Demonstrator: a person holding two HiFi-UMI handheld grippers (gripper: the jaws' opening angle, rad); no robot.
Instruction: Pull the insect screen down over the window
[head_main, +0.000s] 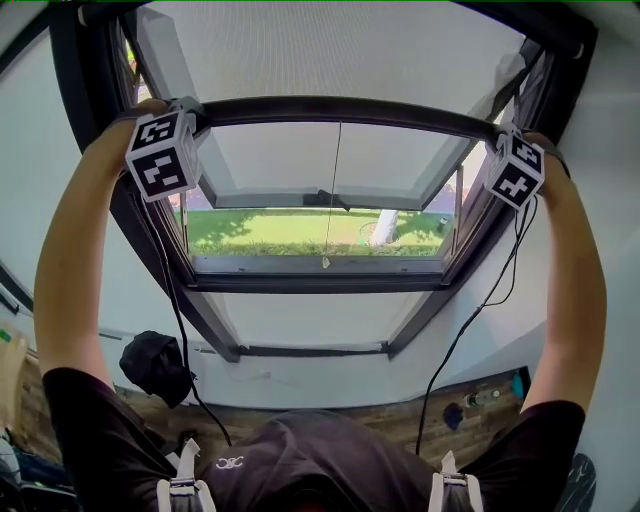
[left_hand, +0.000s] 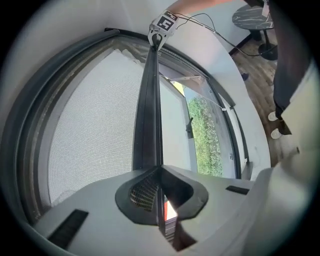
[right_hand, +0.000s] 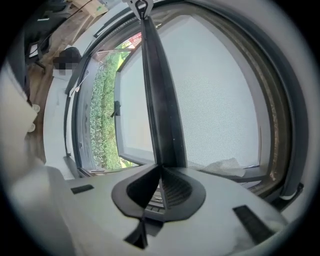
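In the head view, both arms reach up. The left gripper (head_main: 188, 112) and right gripper (head_main: 508, 135) are each clamped on an end of the screen's dark bar (head_main: 340, 108). The bar's long axis runs from 9 to 3 o'clock. The screen (head_main: 330, 45) hangs from the bar toward 12. The uncovered part of the window (head_main: 320, 283), with grass outside, lies toward 6. A thin cord (head_main: 330, 200) hangs from the middle of the bar.

In the left gripper view, the jaws are pressed together on the bar (left_hand: 148, 115), which runs off toward 12 to the other gripper (left_hand: 162, 24). Mesh is at 9 and the open pane at 3.

In the right gripper view, the jaws are likewise closed on the bar (right_hand: 160, 100), with mesh at 3 and the opening at 9.

We judge the screen is partly drawn. What remains is a level pull toward 6, square to the bar's axis. Neither hand is nearer the frame's lower edge, so both should travel evenly or the bar may skew in its side tracks.
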